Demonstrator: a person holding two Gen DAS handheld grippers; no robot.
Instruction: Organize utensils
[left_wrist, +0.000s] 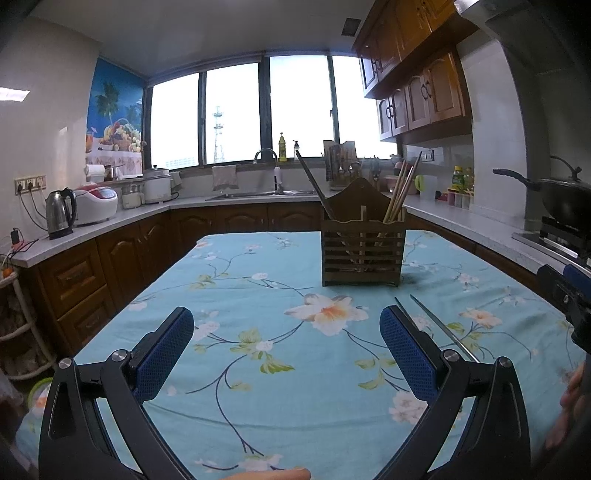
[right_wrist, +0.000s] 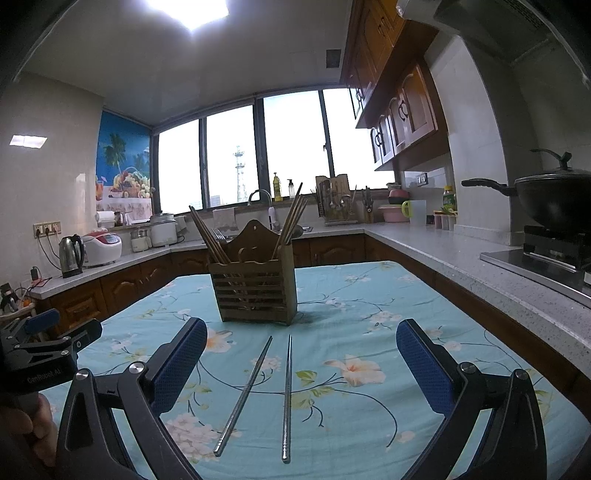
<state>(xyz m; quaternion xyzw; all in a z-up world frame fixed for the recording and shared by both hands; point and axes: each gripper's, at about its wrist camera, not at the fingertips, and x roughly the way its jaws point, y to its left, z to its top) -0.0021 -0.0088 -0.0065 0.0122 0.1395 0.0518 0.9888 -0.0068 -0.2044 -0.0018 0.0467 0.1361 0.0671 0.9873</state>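
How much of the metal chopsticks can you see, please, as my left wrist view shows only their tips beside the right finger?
Observer: Both metal chopsticks show whole in the right wrist view, lying side by side, apart, on the tablecloth.
Operator: Is the right gripper near them?
Observer: The right gripper is open, with both chopsticks between its fingers, not gripped.
Operator: Does the holder have chopsticks on both sides?
Observer: Yes, the holder has a bundle of wooden chopsticks at its left end; your view shows one dark stick there.
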